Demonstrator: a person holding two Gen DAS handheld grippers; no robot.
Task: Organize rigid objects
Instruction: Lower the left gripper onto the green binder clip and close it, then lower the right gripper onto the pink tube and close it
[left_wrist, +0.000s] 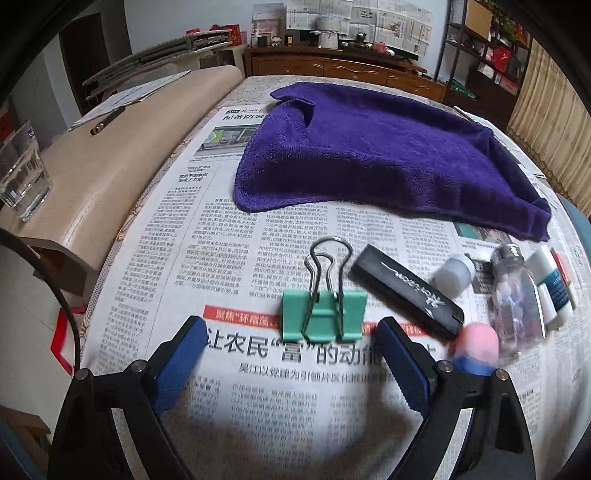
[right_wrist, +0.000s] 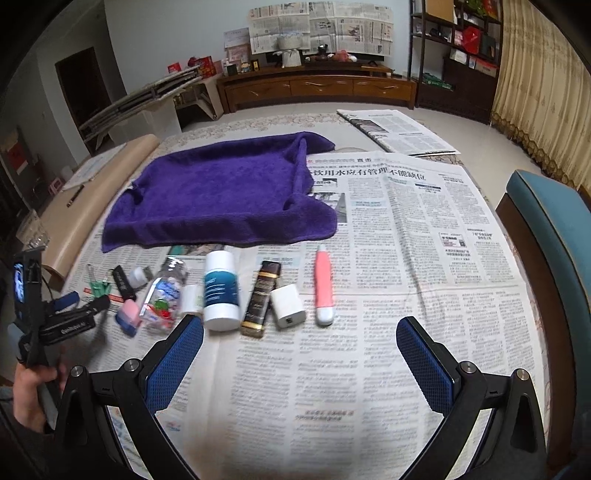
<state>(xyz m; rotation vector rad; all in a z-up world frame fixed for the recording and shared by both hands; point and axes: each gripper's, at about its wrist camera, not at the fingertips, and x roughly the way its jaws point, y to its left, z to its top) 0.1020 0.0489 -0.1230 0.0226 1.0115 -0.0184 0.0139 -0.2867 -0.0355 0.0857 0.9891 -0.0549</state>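
Binder clip (left_wrist: 324, 314) sits between the wide-open, empty left gripper (left_wrist: 291, 345) fingers, beside the black case (left_wrist: 406, 291). Likely next: close on it. Right gripper (right_wrist: 300, 345) hangs open, empty.

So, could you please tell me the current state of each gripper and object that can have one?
left gripper: open, empty
right gripper: open, empty
green binder clip: flat, handles folded back
purple towel: spread, edges rumpled
white bottle: upright, capped
clear bottle: lying down
pink pen: lying flat
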